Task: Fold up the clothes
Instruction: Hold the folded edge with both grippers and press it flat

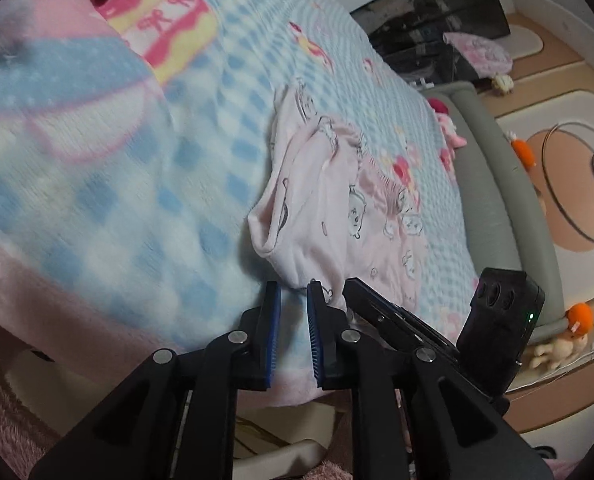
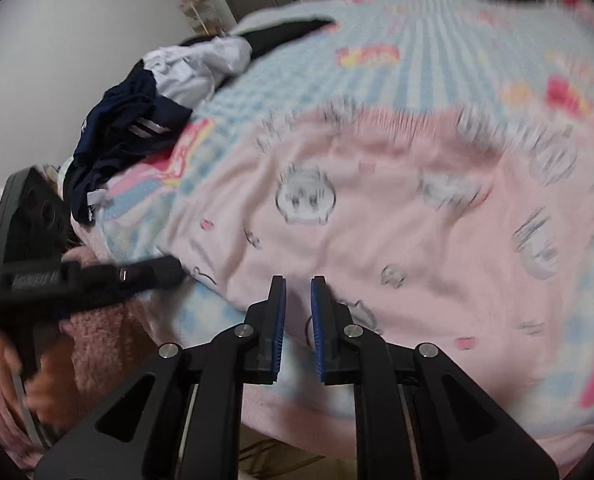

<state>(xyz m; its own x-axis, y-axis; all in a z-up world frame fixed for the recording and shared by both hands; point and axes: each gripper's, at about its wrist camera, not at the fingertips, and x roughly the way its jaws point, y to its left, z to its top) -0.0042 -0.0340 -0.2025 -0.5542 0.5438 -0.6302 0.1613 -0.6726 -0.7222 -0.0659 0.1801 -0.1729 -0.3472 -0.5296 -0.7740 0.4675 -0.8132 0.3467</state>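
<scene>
Lying on checked blanket [image 1: 145, 216], pink garment [image 1: 317, 216], both tools parted, empty

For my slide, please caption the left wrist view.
Left gripper, slightly open, beside a pink garment on a checked blanket.

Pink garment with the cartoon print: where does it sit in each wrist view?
Left wrist: pink garment right of centre, bunched on the blanket, just beyond the tongs.
Right wrist: it fills the centre and right, blurred.
Shared landmark: the blue checked blanket under it.
</scene>
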